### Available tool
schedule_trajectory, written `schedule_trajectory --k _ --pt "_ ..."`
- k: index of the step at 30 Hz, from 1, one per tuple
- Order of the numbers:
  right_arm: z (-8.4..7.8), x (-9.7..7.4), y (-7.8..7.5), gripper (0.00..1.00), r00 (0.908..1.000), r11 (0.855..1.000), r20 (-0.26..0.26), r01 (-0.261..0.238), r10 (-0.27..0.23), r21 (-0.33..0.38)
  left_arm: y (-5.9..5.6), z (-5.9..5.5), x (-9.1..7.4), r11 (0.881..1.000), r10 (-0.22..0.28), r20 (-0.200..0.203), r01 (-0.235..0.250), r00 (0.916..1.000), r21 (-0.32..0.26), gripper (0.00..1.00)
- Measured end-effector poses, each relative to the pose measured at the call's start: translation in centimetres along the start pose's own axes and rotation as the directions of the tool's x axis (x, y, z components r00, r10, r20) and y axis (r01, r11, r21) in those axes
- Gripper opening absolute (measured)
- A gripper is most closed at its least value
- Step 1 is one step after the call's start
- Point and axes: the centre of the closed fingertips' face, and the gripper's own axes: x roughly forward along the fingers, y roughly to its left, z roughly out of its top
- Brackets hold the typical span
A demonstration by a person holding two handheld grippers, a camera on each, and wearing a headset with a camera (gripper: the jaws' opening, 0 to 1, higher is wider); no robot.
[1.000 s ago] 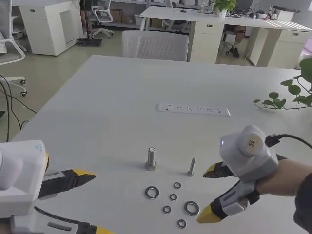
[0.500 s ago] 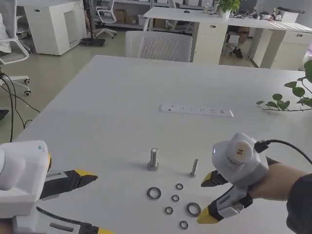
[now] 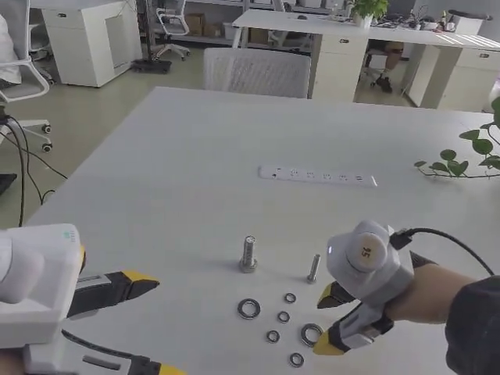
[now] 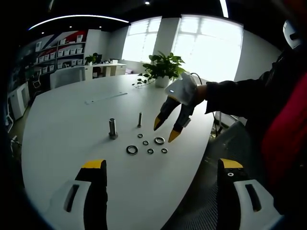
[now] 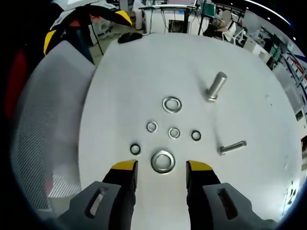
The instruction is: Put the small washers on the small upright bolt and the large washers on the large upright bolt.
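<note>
Your right gripper [image 5: 162,168] hangs with jaws spread either side of a large washer [image 5: 163,161], likely to pinch it for the large bolt [image 5: 216,86]. Your left gripper [image 4: 158,167], open-jawed and empty, waits at eight o'clock of the washer. The head view shows the bolts upright, the small bolt [image 3: 313,268] at twelve o'clock of that washer. The right gripper view shows it centred between the tips.

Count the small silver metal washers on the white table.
4 small silver metal washers, none apparently hidden: one nearest the thin upright bolt, one just nearer the person, one farther left, one nearest the person.
</note>
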Motion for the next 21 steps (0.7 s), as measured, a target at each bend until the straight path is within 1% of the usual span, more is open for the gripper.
schedule_trajectory --k 2,5,16,21 --pt "-0.1 0.2 -0.1 0.4 0.9999 1.0 -0.01 0.007 -0.007 -0.004 0.0 0.0 0.0 1.0 0.001 0.0 -0.001 1.0 0.001 0.96" --pt "-0.1 0.4 -0.1 0.38 0.9999 1.0 -0.014 0.002 -0.002 -0.006 0.0 0.1 -0.1 1.0 0.003 0.001 -0.003 1.0 0.003 0.96" --pt "-0.5 1.3 -0.3 0.33 0.9981 1.0 -0.062 0.001 -0.003 -0.03 0.0 0.0 -0.1 1.0 0.002 0.002 -0.002 1.0 -0.001 0.96" --pt "-0.6 1.4 -0.2 0.32 0.9976 0.999 -0.069 -0.006 0.004 -0.031 0.1 0.0 -0.2 1.0 0.005 0.004 -0.005 1.0 -0.002 0.96"
